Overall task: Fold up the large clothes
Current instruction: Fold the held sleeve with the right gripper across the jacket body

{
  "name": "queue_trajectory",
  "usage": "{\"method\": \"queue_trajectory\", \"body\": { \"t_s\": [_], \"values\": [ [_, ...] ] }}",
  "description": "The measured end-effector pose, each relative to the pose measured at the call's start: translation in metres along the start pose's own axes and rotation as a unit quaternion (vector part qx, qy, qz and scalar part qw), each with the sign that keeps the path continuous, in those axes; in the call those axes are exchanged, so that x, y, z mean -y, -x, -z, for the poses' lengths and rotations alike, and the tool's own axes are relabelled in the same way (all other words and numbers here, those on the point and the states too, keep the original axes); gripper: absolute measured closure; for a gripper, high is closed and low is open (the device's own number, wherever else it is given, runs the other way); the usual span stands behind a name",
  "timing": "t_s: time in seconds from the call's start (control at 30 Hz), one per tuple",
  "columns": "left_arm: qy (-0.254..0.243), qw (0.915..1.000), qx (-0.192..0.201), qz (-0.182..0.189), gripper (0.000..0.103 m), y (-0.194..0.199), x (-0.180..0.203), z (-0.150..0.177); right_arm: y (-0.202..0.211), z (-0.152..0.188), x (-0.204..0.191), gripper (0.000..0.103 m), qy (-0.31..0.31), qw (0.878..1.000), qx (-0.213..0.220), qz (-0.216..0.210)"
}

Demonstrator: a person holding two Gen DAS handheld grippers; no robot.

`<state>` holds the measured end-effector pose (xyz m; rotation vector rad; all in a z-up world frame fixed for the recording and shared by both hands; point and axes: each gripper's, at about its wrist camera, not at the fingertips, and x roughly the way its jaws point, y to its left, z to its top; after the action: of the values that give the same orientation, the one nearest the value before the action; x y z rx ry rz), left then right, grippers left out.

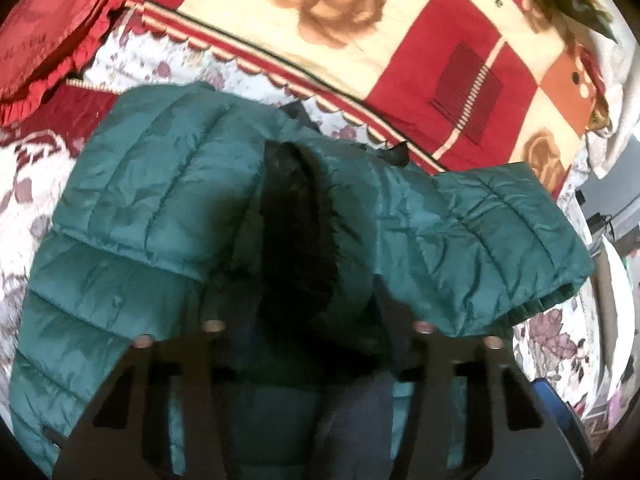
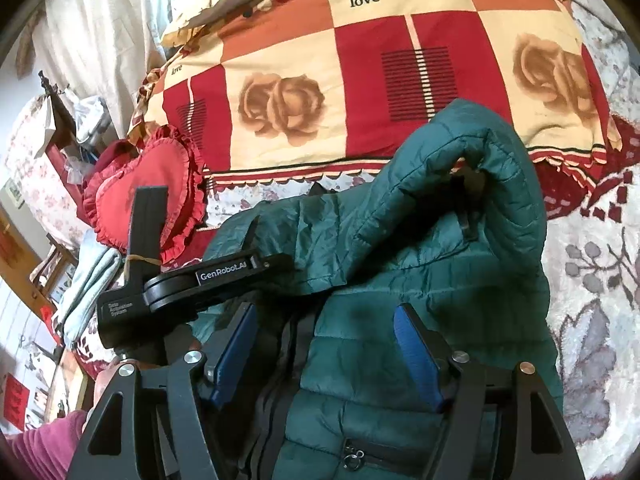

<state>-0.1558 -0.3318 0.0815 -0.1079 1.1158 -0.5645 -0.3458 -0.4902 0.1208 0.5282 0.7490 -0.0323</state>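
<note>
A teal quilted puffer jacket [image 1: 132, 208] lies on the bed, its hood with dark fur trim [image 1: 296, 216] in the middle and one sleeve [image 1: 508, 240] folded out to the right. My left gripper [image 1: 308, 344] hovers low over the hood; its fingers are spread and partly hidden by fabric. In the right wrist view the jacket [image 2: 432, 264] fills the centre, with a sleeve [image 2: 492, 168] draped up and over. My right gripper [image 2: 324, 344] is open, its blue pads [image 2: 416, 356] either side of the jacket front near the zip. The left gripper's black body [image 2: 192, 284] reaches in from the left.
A red, cream and orange patchwork quilt [image 2: 380, 60] lies behind the jacket. A red heart-shaped frilled cushion [image 2: 148, 196] sits at the left. The bed cover [image 2: 596, 280] is white with purple flowers. Furniture and a pale folded cloth [image 2: 88, 284] stand off the bed's left side.
</note>
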Motion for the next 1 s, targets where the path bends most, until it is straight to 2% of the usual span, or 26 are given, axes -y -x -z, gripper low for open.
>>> {"method": "queue_trajectory", "body": {
  "t_s": [0.03,0.1,0.2,0.27,0.37,0.43,0.7,0.87,1.0],
  "values": [
    [-0.008,0.9999,0.007,0.003,0.077,0.003,0.001,-0.001,0.0,0.0,0.0,0.034,-0.001,1.0,0.0,0.0],
    [-0.01,0.9998,0.014,0.008,0.081,0.011,0.0,-0.003,0.002,-0.001,0.0,0.034,-0.003,1.0,0.004,0.0],
    [-0.012,0.9992,0.033,0.02,0.082,0.032,-0.009,-0.014,0.01,-0.004,0.0,0.034,-0.001,1.0,0.017,0.002],
    [-0.016,0.9985,0.05,0.013,0.082,0.048,-0.017,-0.023,0.02,-0.009,0.001,0.034,0.001,0.999,0.039,0.014],
    [-0.02,0.9971,0.072,-0.015,0.082,0.065,-0.037,-0.039,0.03,-0.023,0.009,0.034,-0.012,0.997,0.07,0.043],
    [-0.014,0.9962,0.078,-0.035,0.082,0.069,-0.055,-0.049,0.025,-0.035,0.016,0.034,-0.025,0.995,0.071,0.058],
    [0.023,0.9965,0.055,-0.059,0.082,0.046,-0.109,-0.053,-0.047,-0.075,0.03,0.034,-0.001,0.994,0.001,0.112],
    [0.021,0.9962,0.043,-0.072,0.082,0.025,-0.115,-0.049,-0.094,-0.074,0.028,0.034,0.027,0.989,-0.038,0.137],
    [0.017,0.9958,0.037,-0.082,0.079,0.008,-0.116,-0.054,-0.13,-0.059,0.042,0.034,0.027,0.984,-0.069,0.164]
  ]
}}
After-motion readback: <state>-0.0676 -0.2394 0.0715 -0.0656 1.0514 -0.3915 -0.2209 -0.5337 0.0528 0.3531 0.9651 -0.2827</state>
